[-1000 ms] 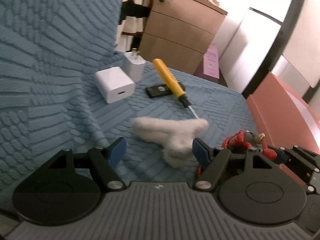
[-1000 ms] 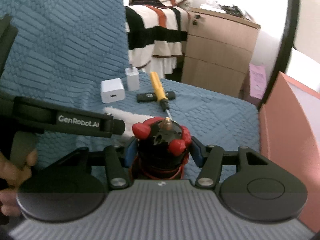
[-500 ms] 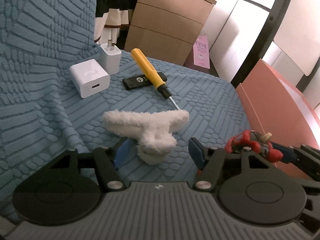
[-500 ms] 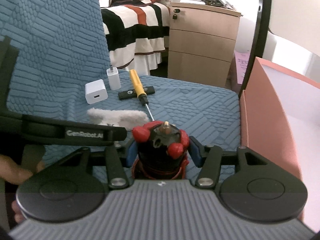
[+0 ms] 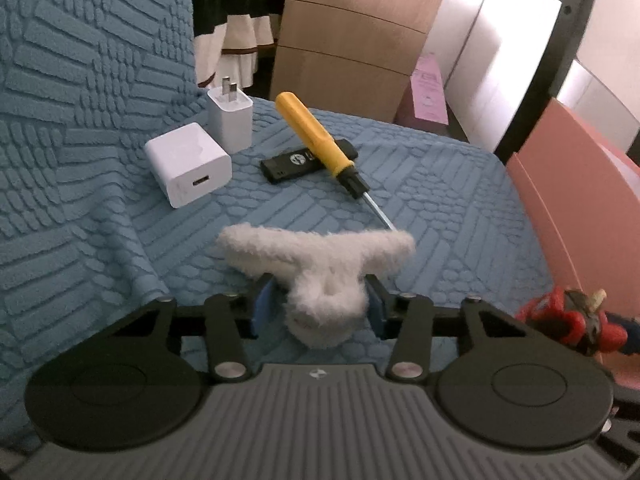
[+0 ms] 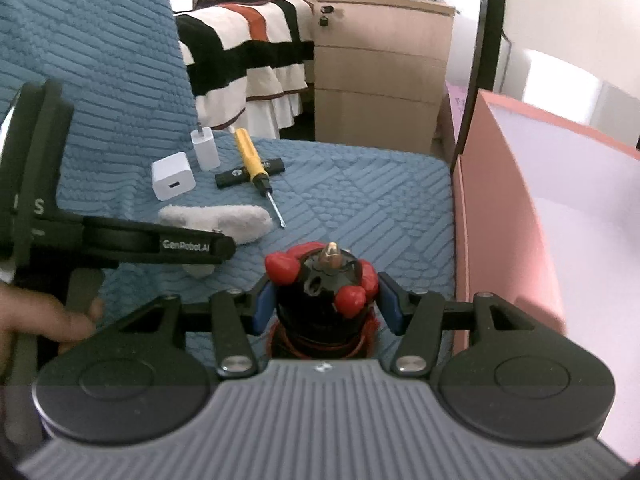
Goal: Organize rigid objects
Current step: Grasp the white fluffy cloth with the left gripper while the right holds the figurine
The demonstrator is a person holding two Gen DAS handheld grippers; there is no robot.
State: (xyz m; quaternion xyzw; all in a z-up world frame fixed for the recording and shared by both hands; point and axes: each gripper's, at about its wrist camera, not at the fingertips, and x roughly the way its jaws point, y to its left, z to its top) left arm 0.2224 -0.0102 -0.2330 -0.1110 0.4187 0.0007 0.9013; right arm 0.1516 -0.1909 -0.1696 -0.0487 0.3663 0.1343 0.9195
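Between L gripper (image 5: 316, 312) pads, w/ jaws closing from wide: fluffy white plush piece (image 5: 316, 264), now straddled, on blue textured cover (image 5: 440, 208). R gripper (image 6: 326, 300) half-open, clamping red-black toy figure (image 6: 324, 280); pink box (image 6: 520, 240) at 3 o'clock. Soft item gets cleared, likely.

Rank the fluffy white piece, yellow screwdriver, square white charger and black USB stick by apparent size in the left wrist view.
1. Fluffy white piece, though nearness to the camera inflates it.
2. Yellow screwdriver, longest but thin.
3. Square white charger.
4. Black USB stick, partly under the screwdriver.

Middle two are close.
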